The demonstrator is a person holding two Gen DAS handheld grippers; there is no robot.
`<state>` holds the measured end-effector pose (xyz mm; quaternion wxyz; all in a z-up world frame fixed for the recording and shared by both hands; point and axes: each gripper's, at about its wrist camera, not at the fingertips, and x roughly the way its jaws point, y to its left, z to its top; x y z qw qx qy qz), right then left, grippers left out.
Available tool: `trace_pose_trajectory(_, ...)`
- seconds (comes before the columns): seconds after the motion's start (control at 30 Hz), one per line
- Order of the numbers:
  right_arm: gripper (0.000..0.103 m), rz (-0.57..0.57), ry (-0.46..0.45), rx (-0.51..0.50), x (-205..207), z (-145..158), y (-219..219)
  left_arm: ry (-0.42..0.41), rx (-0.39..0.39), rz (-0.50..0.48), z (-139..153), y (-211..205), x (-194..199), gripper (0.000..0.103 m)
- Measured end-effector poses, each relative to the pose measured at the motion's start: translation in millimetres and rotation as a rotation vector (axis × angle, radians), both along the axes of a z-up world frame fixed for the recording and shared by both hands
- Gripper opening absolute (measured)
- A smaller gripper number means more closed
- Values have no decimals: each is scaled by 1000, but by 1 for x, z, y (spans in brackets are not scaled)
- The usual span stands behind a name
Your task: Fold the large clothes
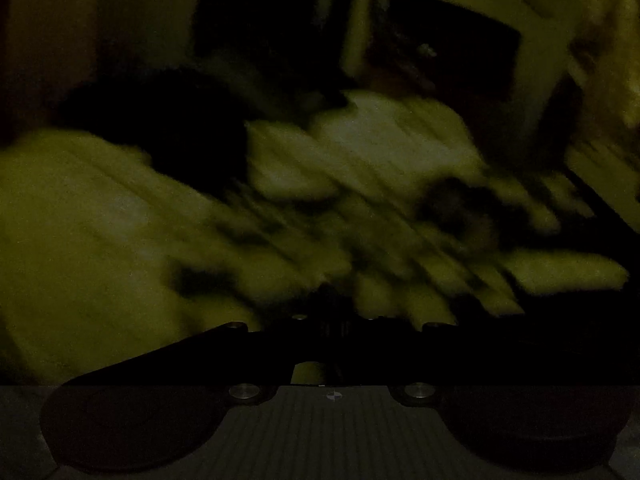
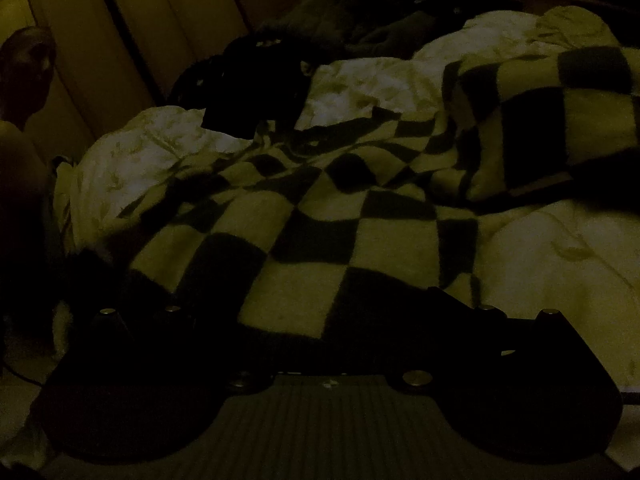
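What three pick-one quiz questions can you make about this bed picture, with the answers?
1. Where does the checkered blanket lie?
A. on the floor
B. on the white quilt
C. in a box

2. What pattern does it have?
A. stripes
B. dots
C. dark and light squares

3. How is it lying?
A. spread out and rumpled
B. folded into a small neat stack
C. rolled up

Answers:
1. B, white quilt shows on both sides of it.
2. C, squares cover it.
3. A, it is wrinkled, with one end turned over.

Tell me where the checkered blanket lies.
Right wrist view, centre: the checkered blanket is spread over a pale quilt, its right end bunched up.
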<state>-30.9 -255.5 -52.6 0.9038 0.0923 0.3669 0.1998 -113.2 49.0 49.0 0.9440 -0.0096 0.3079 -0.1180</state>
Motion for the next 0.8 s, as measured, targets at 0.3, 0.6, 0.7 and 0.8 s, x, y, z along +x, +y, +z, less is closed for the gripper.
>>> trace_pose_trajectory(0.3,100,-19,2,16,1,1,-3,-229,181,535,50,126,61,57)
trace_pose_trajectory(0.6,100,-25,13,-4,3,0,1,-90,155,673,-6,147,116,103)
trace_pose_trajectory(0.7,102,-17,30,-12,7,-1,2,-76,197,596,-18,127,112,103)
trace_pose_trajectory(0.8,102,-9,35,-32,8,0,4,-55,250,542,-22,108,103,103)
